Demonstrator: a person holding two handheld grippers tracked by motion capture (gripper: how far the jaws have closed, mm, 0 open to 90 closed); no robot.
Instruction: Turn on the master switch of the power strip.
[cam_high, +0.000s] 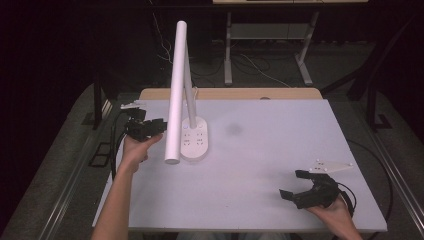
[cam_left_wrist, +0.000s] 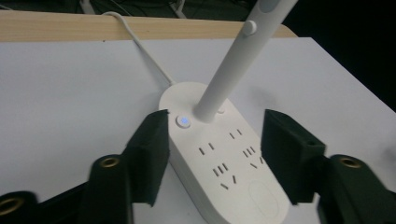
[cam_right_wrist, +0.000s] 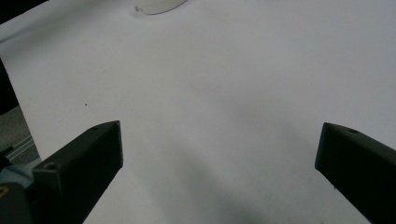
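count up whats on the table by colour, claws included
white: 1, the white plastic desk lamp with sockets in its oval base
black: 2, the left claw with its jaws open either side of the lamp base, and the right claw, open over bare table
total: 3

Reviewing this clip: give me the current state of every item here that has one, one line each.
Desk lamp: standing upright on the table, head angled down, unlit.
Lamp base: flat on the table, sockets vacant, cord running off its far end.
Base button: glowing blue.
Left gripper: open, jaws either side of the base, not gripping it.
Right gripper: open, holding nothing, over bare table.
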